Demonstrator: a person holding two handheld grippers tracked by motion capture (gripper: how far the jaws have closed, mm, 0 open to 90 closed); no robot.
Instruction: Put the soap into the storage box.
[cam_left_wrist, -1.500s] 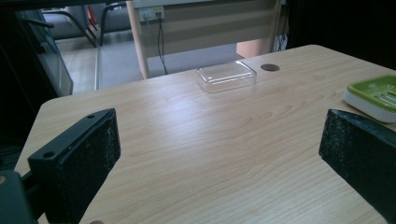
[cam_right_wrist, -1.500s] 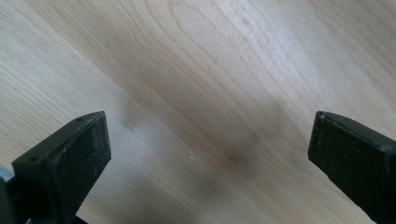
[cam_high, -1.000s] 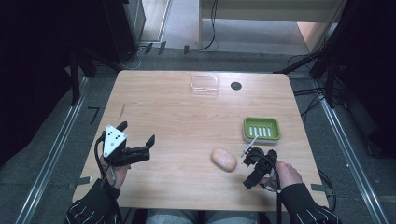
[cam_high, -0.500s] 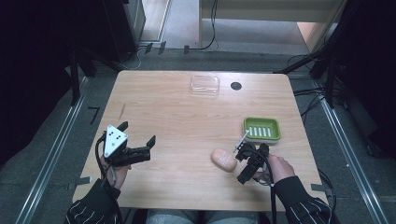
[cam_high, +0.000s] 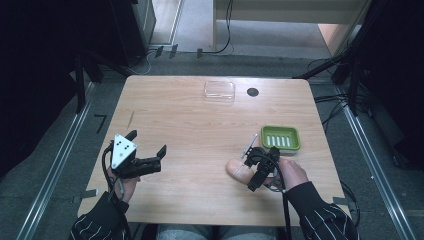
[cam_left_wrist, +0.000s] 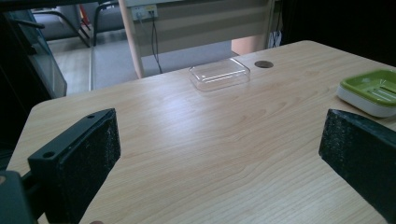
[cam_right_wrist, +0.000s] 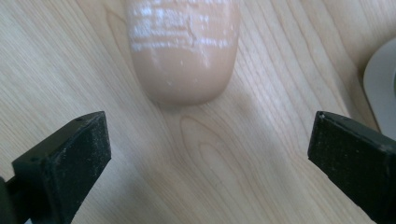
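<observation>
Right hand-held gripper (cam_high: 259, 169) reached lengthwise soap bar (cam_right_wrist: 182, 51).

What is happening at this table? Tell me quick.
A person sits at a wooden table with a two-jaw gripper in each hand. The right gripper, jaws open, is lowered right next to a peach-coloured soap bar lying on the wood and has not closed on it. A green soap dish sits just beyond it, with nothing in it. The left gripper, also open, holds nothing and is off at the left. A clear plastic lid lies near the far edge.
</observation>
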